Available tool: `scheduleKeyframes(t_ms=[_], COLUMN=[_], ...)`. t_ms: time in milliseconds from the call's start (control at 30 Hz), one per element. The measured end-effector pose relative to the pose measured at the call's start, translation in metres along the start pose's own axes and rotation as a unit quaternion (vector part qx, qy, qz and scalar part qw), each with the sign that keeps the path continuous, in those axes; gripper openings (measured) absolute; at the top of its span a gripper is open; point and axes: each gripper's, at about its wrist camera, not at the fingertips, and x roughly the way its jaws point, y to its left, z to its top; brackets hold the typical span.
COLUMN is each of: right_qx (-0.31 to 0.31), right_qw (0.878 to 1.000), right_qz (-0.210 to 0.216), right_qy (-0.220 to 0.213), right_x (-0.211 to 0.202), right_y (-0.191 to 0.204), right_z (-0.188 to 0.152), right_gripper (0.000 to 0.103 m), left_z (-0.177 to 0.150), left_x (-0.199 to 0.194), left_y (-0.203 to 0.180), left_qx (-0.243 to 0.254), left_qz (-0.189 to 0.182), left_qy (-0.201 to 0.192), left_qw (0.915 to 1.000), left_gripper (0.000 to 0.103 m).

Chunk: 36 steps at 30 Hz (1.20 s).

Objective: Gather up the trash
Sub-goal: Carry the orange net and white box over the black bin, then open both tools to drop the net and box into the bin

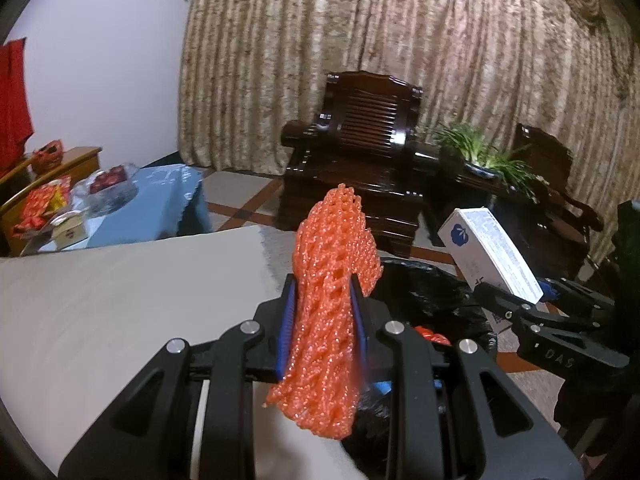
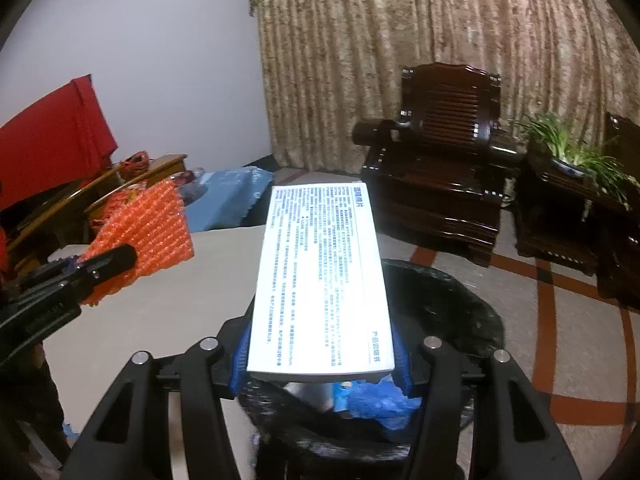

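Left wrist view: pale tabletop, patterned curtain, two dark wooden armchairs, one plant. Your left gripper clamps one orange foam net; your right gripper clamps one white box over the black-lined bin.

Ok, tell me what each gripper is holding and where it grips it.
The left gripper pinches the orange foam net across its middle. The right gripper clamps the white box by its two long sides, near the end closest to the camera.
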Motion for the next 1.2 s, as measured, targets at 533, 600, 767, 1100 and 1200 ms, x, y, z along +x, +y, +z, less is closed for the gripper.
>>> scheduleKeyframes(t_ms=[533,600,767,1100,1200], right_qx=[0.027,0.026,0.024,0.019,0.012], right_qw=[0.998,0.998,0.997,0.995,0.994], right_qz=[-0.050,-0.054,-0.061,-0.064,-0.066], right_qy=[0.017,0.023,0.045,0.076,0.088], right_x=[0.016,0.021,0.042,0.078,0.089], right_y=[-0.052,-0.056,-0.070,-0.091,-0.094], right_z=[-0.006,-0.009,-0.017,-0.027,-0.031], right_gripper=[0.054,0.054,0.054,0.054,0.063], left_z=[-0.012,-0.013,-0.016,-0.022,-0.021], left_x=[0.080,0.091,0.125,0.171,0.180], left_y=[-0.041,-0.043,-0.049,-0.059,-0.058], left_qx=[0.025,0.028,0.024,0.028,0.025], left_qz=[-0.058,-0.059,-0.079,-0.090,-0.094], left_qy=[0.040,0.045,0.068,0.100,0.109], left_qw=[0.9972,0.9968,0.9942,0.9906,0.9893], left_gripper=[0.025,0.026,0.027,0.039,0.051])
